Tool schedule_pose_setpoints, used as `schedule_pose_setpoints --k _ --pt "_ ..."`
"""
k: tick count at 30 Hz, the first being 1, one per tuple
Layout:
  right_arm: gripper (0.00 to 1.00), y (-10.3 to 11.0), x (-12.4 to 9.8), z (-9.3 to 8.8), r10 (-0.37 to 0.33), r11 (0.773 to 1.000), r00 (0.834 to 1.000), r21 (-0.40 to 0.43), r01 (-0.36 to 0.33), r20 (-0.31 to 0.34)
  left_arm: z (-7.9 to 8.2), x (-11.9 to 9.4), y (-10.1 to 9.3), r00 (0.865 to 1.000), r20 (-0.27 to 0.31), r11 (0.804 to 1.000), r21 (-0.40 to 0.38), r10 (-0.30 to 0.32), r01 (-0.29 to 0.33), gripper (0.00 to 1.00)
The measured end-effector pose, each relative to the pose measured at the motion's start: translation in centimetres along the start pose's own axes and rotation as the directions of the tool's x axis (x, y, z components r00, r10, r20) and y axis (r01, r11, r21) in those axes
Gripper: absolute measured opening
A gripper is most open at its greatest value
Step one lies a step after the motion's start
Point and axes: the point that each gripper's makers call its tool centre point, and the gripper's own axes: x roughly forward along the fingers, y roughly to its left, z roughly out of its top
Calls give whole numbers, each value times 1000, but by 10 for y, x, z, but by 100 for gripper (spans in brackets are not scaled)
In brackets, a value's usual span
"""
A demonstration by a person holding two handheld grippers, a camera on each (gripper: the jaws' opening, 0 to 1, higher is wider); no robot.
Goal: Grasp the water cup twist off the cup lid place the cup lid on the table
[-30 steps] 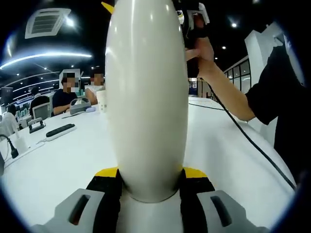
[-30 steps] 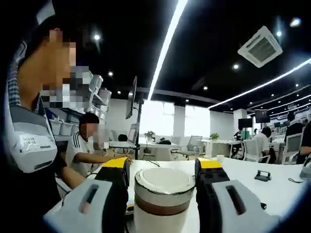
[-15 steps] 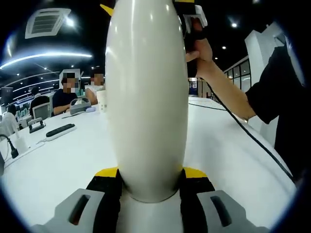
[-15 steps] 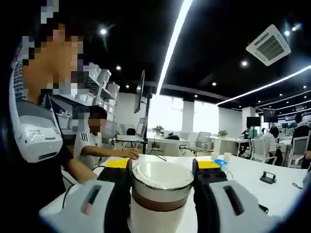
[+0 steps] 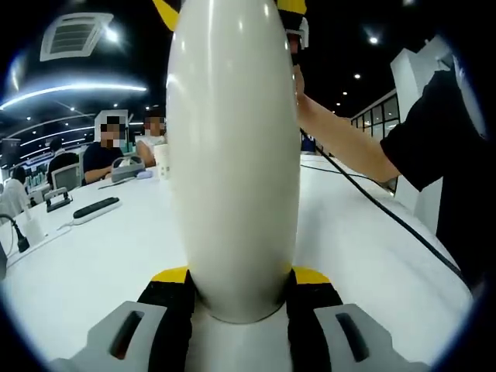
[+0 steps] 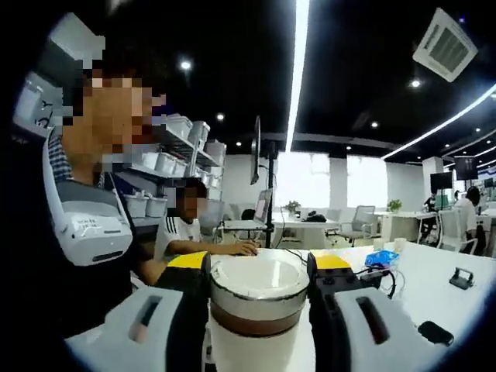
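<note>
The step in hand looks to be the twist itself, judging by where both tools sit; to do it well the left gripper [image 5: 239, 298] should keep the water cup [image 5: 235, 155] from turning while the right gripper [image 6: 257, 271] rotates about the cup's own long axis, without tipping sideways, so the thread does not bind; the pinch on the cup lid [image 6: 259, 294] needs to be firm enough not to slip on the smooth metal band, yet even on both sides; only once the lid runs free should it be carried over to the white table [image 5: 85, 263] and set down flat.

In the left gripper view the yellow-tipped black jaws are pressed against the lower body of the cream cup, one on each side, pinching it; the cup rises upright through the middle of the picture, standing over the table at the near edge. In the right gripper view the jaws pinch the lid from left and right, touching its silver ring above a brown band; the lid faces the camera and I cannot tell whether it has loosened from the body.

The person's forearm [image 5: 349, 143] reaches in from the right of the left gripper view, up toward the cup's top; a dark cable [image 5: 387, 213] trails from it down across the table. A power strip [image 5: 95, 208] lies well apart on the far left.
</note>
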Motion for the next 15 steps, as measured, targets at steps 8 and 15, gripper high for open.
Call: schedule_pose_setpoints --k 8,15 --pt "60 -6 -15 8 -309 951 950 -17 310 48 0 1 -1 1000 0 1000 3 2 -2 48" --pt "48 -5 -17 4 -366 930 930 -29 367 20 1 0 -2 1000 0 1000 2 3 -3 48"
